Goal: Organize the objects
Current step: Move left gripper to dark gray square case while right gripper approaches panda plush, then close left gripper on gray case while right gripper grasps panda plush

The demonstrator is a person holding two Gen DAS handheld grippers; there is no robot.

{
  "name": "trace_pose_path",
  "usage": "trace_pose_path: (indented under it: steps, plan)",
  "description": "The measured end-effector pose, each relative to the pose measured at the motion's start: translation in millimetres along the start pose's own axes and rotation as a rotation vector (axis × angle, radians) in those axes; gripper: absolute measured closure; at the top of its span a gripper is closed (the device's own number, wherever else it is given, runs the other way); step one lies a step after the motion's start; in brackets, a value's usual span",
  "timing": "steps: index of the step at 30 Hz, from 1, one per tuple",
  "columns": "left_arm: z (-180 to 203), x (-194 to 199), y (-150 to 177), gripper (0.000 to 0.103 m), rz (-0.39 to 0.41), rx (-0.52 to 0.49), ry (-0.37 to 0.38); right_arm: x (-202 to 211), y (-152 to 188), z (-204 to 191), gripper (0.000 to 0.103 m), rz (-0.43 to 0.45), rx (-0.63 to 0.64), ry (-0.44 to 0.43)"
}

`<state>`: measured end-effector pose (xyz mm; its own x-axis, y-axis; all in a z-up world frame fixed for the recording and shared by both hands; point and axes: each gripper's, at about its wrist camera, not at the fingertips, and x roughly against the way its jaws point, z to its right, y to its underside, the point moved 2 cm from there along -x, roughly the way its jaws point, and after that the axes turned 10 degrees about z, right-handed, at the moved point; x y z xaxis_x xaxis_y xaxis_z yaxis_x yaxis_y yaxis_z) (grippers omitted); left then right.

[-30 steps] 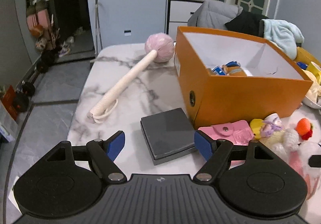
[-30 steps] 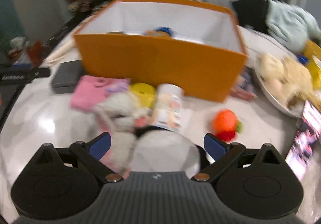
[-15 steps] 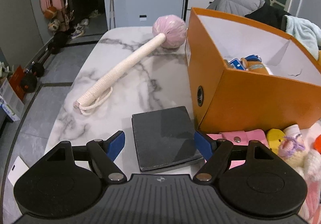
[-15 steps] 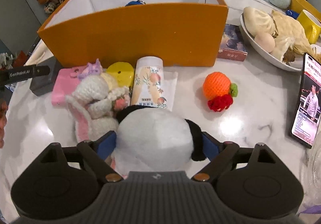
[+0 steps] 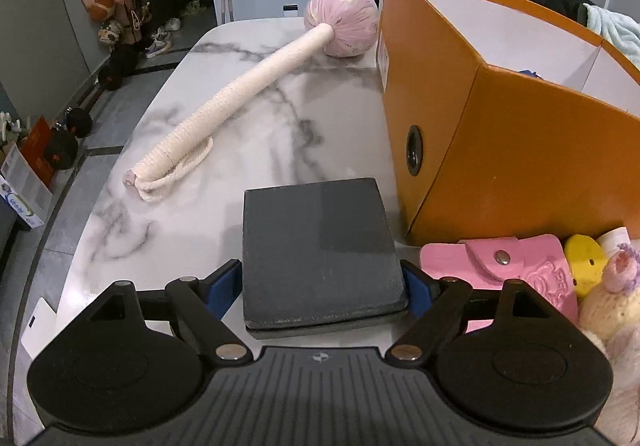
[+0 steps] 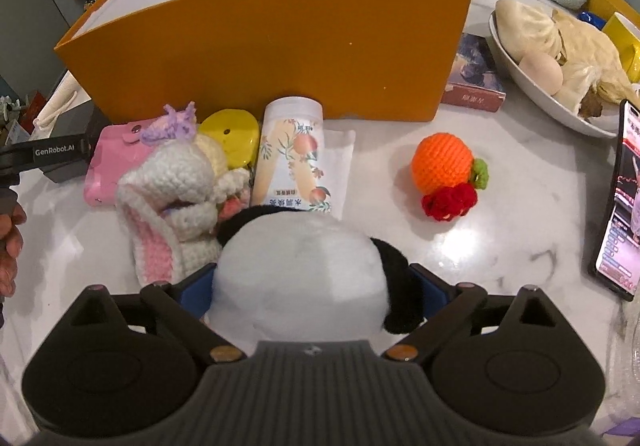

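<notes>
Left gripper [image 5: 322, 288] low over the marble table [image 5: 256, 126], jaws just widened and set wide apart, straddling the near end of a flat dark grey box [image 5: 320, 246]; pads beside its edges, contact not discernible. Orange box [image 5: 508, 150] standing just right of it, pink snap pouch [image 5: 504, 270] at the near right, pink-headed massage hammer [image 5: 256, 86] lying farther left. Right gripper [image 6: 312, 286] with jaws also just reopened, wide apart around a white and black plush toy [image 6: 304, 270], touching or not unclear. Beyond the toy: crocheted bunny [image 6: 176, 198], peach-print packet [image 6: 296, 158], crocheted orange [image 6: 444, 162], all near the orange box [image 6: 280, 46].
</notes>
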<state>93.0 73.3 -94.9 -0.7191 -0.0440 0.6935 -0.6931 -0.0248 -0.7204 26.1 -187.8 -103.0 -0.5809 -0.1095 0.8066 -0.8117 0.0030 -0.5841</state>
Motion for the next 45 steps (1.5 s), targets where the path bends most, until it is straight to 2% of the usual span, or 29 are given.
trace_pose_path:
  steps: [7, 10, 14, 19, 25, 33, 36, 41, 45]
  plan:
    - [-2.6, 1.8, 1.1, 0.007, 0.003, 0.004, 0.003, -3.2, 1.1, 0.8, 0.006, -0.005, -0.006, -0.009]
    - [-4.3, 3.3, 2.3, 0.012, 0.019, 0.014, 0.002, -3.6, 1.5, 2.7, 0.006, -0.008, -0.017, -0.021]
    - [-7.1, 3.9, 3.1, 0.013, 0.041, 0.014, 0.012, -2.1, 1.0, 2.9, 0.012, -0.010, -0.013, -0.048]
    - [-11.0, 3.9, -1.0, 0.014, -0.006, 0.020, -0.003, -0.3, -2.3, 5.1, 0.016, -0.032, -0.023, -0.069]
    - [-20.1, 13.3, -4.7, 0.014, -0.002, 0.060, 0.028, 5.3, -5.3, 10.5, 0.017, -0.048, -0.066, -0.079]
    - [-27.1, 31.7, -10.6, 0.014, 0.035, 0.064, 0.064, 25.9, -13.7, 14.8, 0.017, 0.005, -0.092, -0.080]
    - [-29.2, 37.4, -13.6, 0.014, 0.055, 0.045, 0.058, 33.1, -20.2, 19.8, 0.017, 0.024, -0.124, -0.084]
    - [-33.2, 47.4, -17.4, 0.014, 0.068, 0.068, 0.079, 47.9, -30.5, 30.7, 0.017, 0.070, -0.175, -0.091]
    - [-29.9, 63.6, -24.0, 0.014, 0.110, 0.056, 0.087, 59.5, -41.5, 40.1, 0.017, 0.111, -0.221, -0.108]
